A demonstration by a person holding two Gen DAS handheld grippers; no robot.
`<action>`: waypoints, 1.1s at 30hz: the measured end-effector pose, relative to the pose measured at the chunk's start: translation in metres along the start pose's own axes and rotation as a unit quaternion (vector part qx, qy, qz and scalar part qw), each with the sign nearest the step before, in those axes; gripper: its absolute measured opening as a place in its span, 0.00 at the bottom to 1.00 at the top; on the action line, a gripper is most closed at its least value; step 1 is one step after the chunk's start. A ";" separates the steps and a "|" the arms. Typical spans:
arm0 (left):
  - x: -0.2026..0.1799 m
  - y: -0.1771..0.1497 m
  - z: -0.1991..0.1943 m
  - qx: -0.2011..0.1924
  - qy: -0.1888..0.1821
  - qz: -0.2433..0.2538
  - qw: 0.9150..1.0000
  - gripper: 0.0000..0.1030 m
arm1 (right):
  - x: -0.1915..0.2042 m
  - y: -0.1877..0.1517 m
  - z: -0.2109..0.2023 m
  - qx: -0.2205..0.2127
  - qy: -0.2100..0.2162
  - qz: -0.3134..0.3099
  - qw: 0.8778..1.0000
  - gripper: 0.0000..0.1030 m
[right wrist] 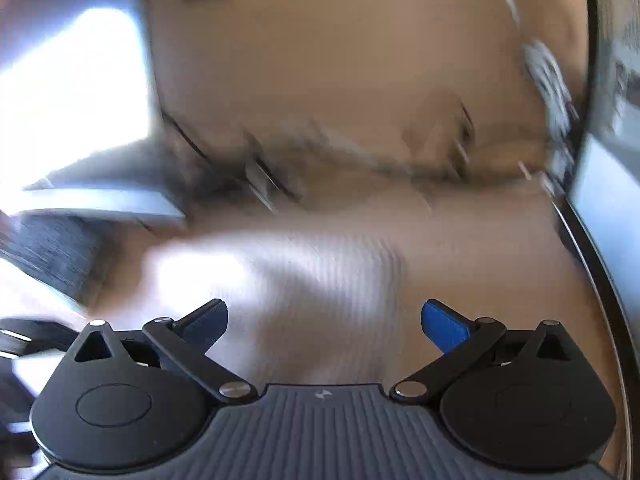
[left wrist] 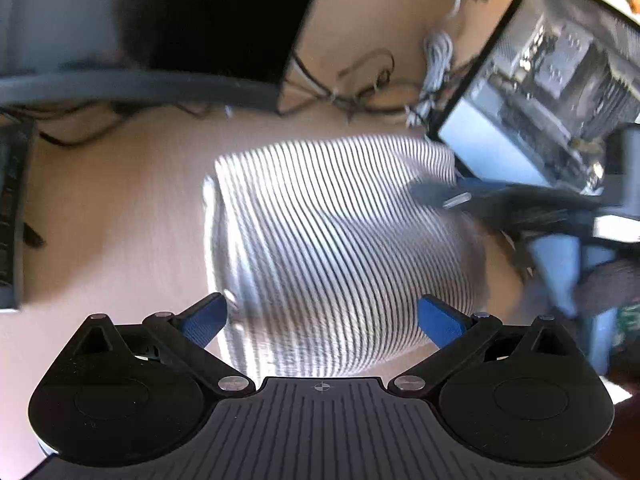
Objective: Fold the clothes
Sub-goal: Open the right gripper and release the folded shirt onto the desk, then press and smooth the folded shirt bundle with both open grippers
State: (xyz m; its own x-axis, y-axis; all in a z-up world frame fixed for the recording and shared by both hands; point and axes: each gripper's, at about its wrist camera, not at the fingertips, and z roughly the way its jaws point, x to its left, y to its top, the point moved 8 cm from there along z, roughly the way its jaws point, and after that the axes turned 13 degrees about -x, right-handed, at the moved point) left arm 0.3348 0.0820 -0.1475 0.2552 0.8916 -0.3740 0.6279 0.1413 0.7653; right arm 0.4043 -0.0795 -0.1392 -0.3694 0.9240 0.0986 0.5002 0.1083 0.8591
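A keyboard (left wrist: 12, 216) lay at the far left of the tan desk (left wrist: 120, 208), well apart from the folded striped shirt (left wrist: 328, 248), which lay flat on the desk and served as the landmark. Beyond the shirt and to its left stood a black monitor (left wrist: 216, 16) with dark cables (left wrist: 344, 96) trailing behind it. The left gripper (left wrist: 322, 320) hovered over the shirt's near edge, its jaws spread wide with nothing between the blue pads (left wrist: 204, 322), which stood clear of the cloth. At the shirt's far right corner the right gripper (left wrist: 448, 196) showed as a blurred dark shape just above the fabric. Beyond that corner sat an open computer case (left wrist: 552, 80) with a bundle of white cable (left wrist: 438, 64) beside it.

The right wrist view was heavily smeared. There the right gripper (right wrist: 324, 324) had its jaws fully apart and empty, and the shirt (right wrist: 320, 272) appeared as a pale striped patch on the desk (right wrist: 360, 60) just ahead of them
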 end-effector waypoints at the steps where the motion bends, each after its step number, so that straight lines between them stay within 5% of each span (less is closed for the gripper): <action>1: -0.004 -0.002 0.006 0.005 -0.004 0.001 1.000 1.00 | -0.008 -0.013 0.008 0.004 0.006 0.028 1.000 1.00; 4: -0.016 -0.005 0.016 0.016 -0.014 0.008 1.000 1.00 | -0.032 -0.027 0.015 0.030 0.035 0.156 0.987 1.00; 14: -0.040 -0.013 0.028 0.045 -0.046 0.032 0.997 1.00 | -0.036 -0.010 -0.002 0.003 -0.009 0.047 0.999 1.00; 18: -0.046 -0.012 0.028 0.047 -0.050 0.042 0.997 1.00 | -0.045 -0.015 -0.007 0.015 -0.021 0.064 0.998 1.00; 24: -0.048 0.024 -0.009 -0.017 -0.037 0.082 0.996 1.00 | -0.044 -0.017 -0.013 0.002 -0.021 0.059 0.998 1.00; 28: -0.071 0.048 -0.031 -0.069 -0.094 0.106 0.988 1.00 | -0.043 -0.016 -0.009 0.003 -0.017 0.063 0.998 1.00; 30: -0.079 0.045 -0.023 -0.064 -0.114 0.105 0.986 1.00 | -0.042 -0.013 -0.008 0.005 -0.015 0.061 0.998 1.00; 33: -0.083 0.026 0.009 -0.026 -0.096 0.112 0.989 1.00 | -0.045 -0.001 -0.012 -0.006 -0.017 0.055 0.998 1.00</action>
State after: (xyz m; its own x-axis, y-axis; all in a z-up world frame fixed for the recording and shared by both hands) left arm 0.3362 0.0080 -0.1014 0.5219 0.8052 -0.2816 0.5029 -0.0238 0.8640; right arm 0.4108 -0.1255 -0.1385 -0.2866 0.9418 0.1758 0.5271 0.0018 0.8498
